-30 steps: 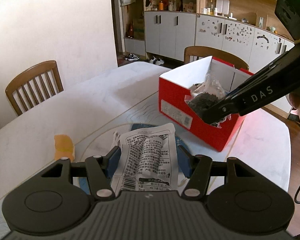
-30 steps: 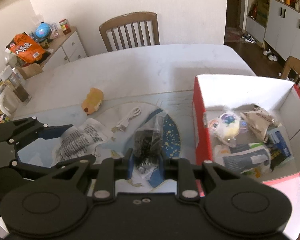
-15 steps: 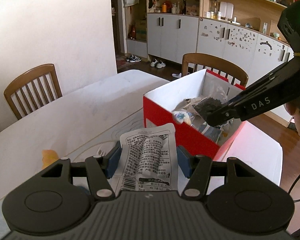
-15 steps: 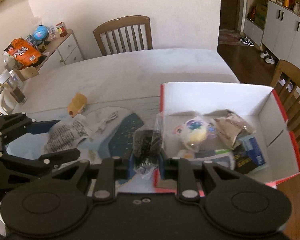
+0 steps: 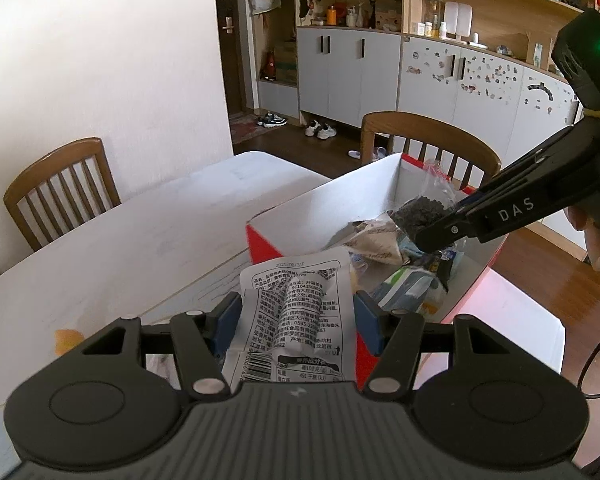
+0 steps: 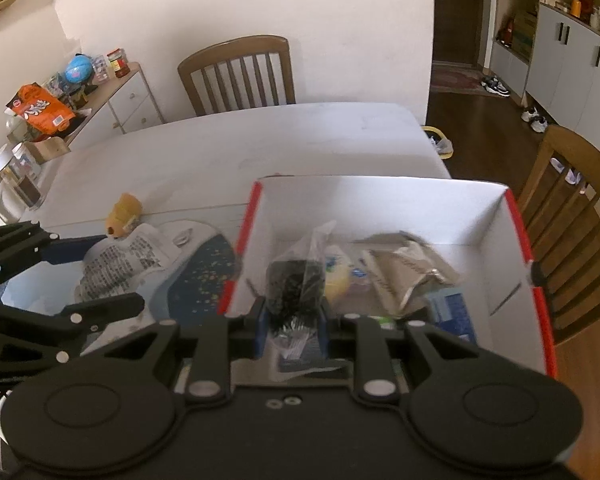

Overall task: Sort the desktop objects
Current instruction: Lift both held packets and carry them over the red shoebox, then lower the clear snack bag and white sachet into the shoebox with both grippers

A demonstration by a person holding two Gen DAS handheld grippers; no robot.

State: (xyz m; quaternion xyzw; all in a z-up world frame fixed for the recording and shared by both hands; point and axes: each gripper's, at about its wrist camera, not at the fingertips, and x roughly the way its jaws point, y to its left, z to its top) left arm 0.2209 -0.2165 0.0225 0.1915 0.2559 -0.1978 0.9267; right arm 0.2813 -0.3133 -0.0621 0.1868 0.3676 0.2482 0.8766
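My left gripper point(image 5: 296, 316) is shut on a white printed snack packet point(image 5: 296, 304) and holds it in the air by the near corner of the red box point(image 5: 260, 240). My right gripper point(image 6: 294, 312) is shut on a clear bag of dark bits point(image 6: 296, 280) and holds it above the open red box point(image 6: 380, 200). In the left wrist view the right gripper point(image 5: 420, 236) and its bag point(image 5: 420, 212) hang over the box. The box holds several packets, among them a tan wrapper point(image 6: 404, 268). A small yellow toy point(image 6: 124, 214) lies on the table.
The white table point(image 6: 260, 144) carries a blue and white mat point(image 6: 204, 272). Wooden chairs stand at the far side point(image 6: 236, 72) and at the right point(image 6: 572, 216). A side cabinet with an orange snack bag point(image 6: 40, 108) stands at the left. Cabinets and shelves point(image 5: 380, 68) line the far wall.
Both grippers moved toward the red box with their loads. The right gripper now holds the bag of dark bits over the box's inside. The left gripper rose and came to the box's corner.
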